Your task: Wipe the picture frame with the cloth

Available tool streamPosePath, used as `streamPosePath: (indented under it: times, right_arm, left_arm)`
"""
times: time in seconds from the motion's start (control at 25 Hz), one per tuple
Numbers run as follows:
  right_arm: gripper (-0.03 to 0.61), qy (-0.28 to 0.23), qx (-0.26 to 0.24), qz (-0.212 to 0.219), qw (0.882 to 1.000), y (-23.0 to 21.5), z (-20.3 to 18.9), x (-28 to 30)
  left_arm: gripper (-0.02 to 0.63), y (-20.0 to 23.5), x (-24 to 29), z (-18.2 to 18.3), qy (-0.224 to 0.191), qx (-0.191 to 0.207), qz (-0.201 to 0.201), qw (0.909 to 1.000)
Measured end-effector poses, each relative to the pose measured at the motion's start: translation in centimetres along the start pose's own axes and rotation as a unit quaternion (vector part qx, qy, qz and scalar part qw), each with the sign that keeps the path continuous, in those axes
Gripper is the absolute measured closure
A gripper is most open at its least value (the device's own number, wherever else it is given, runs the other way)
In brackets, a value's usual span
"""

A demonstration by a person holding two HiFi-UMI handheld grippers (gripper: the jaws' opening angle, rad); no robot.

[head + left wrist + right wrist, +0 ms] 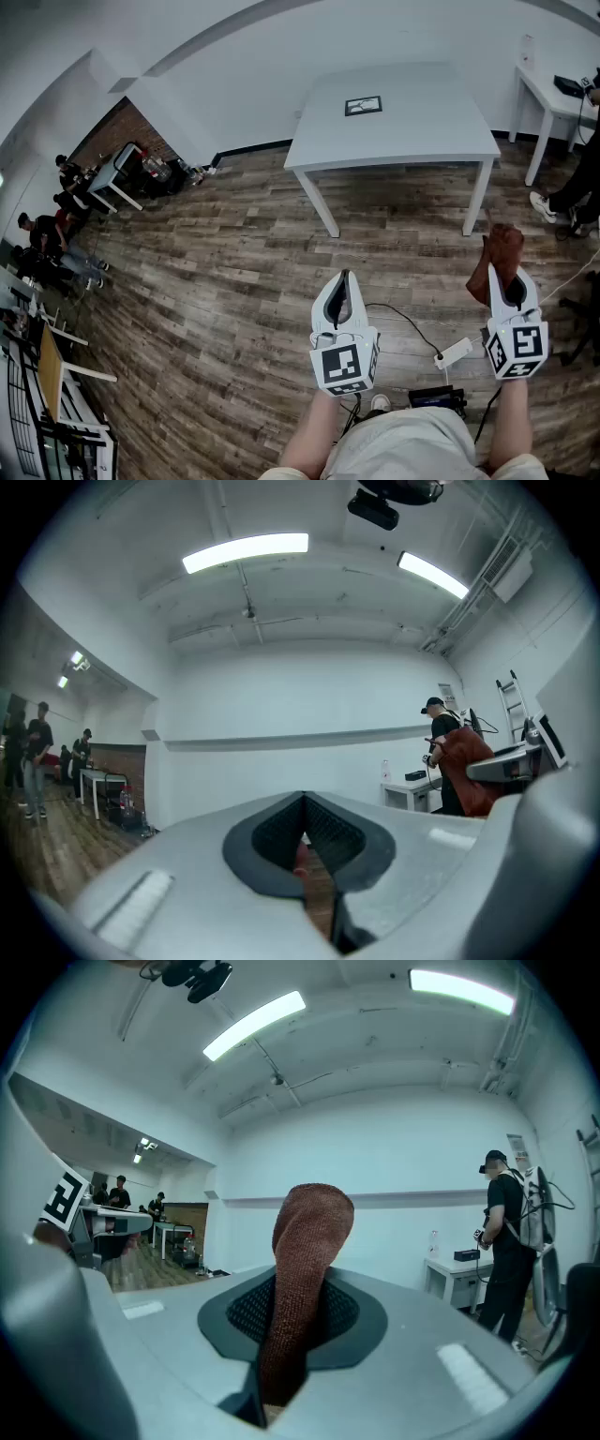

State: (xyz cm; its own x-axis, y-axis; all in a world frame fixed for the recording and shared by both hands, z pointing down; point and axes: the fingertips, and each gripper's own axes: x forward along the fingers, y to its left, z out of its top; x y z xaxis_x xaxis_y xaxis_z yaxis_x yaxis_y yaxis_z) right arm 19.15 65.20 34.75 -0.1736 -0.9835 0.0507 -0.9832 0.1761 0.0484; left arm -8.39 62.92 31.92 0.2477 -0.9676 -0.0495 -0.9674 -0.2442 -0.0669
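Observation:
The picture frame is small and dark and lies flat on the white table, far ahead of both grippers. My right gripper is shut on a brown cloth, which sticks up out of the jaws. In the right gripper view the cloth rises between the pads and folds over at the top. My left gripper is held over the wooden floor with its jaws shut and nothing in them. The left gripper view shows the right gripper's cloth at the right edge.
A person stands at the far right beside a small white side table. A power strip and cables lie on the floor near my feet. Several people and tables are at the left, and shelving at the lower left.

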Motion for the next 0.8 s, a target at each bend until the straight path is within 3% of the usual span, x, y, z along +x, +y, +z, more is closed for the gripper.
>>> streamPosePath:
  times: [0.8]
  right_arm:
    - [0.486, 0.006, 0.026, 0.027, 0.999, -4.4, -2.2, 2.5]
  left_arm:
    - [0.612, -4.0, 2.9, -1.5, 0.008, -0.016, 0.017, 0.9997]
